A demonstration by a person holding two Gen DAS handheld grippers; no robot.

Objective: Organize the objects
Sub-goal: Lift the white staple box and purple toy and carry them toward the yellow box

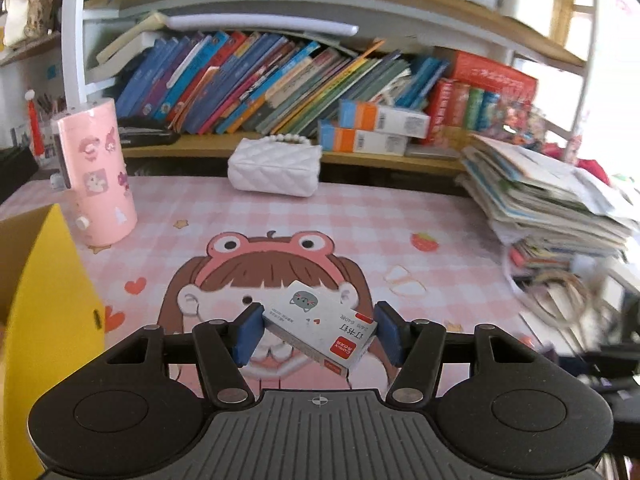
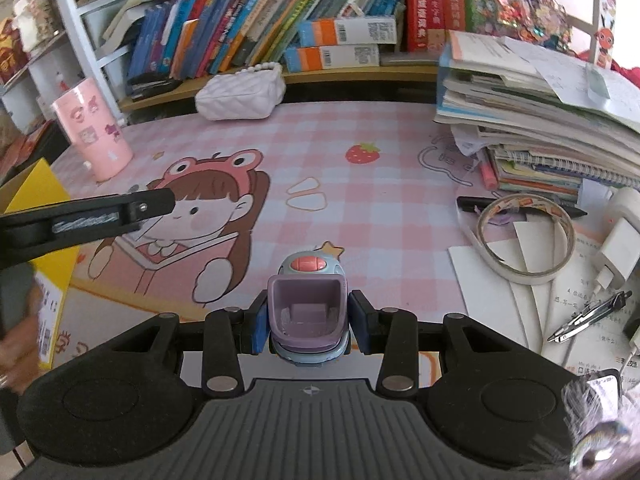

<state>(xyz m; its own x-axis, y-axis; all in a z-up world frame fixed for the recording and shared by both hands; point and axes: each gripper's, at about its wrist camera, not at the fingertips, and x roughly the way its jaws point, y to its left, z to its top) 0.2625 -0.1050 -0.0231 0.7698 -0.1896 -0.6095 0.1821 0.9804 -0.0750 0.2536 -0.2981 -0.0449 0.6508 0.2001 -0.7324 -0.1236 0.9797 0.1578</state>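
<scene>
My left gripper (image 1: 318, 330) is shut on a small white staple box (image 1: 320, 326) with a grey cat print and a red label, held tilted above the pink cartoon desk mat (image 1: 400, 216). A yellow cardboard box (image 1: 44, 300) stands close on its left. In the right wrist view my right gripper (image 2: 308, 322) is shut on a small purple and blue toy car (image 2: 306, 312) with a pink button, low over the mat (image 2: 360, 200). The left gripper's black finger (image 2: 120, 212) reaches in from the left edge there, next to the yellow box (image 2: 48, 220).
A pink cylinder holder (image 1: 98, 176) and a white quilted purse (image 1: 276, 166) stand at the back of the mat. Right of it are stacked books (image 2: 540, 112), a tape roll (image 2: 524, 236), a white charger (image 2: 618, 248), a compass (image 2: 592, 316) and papers. Bookshelves (image 1: 280, 80) rise behind.
</scene>
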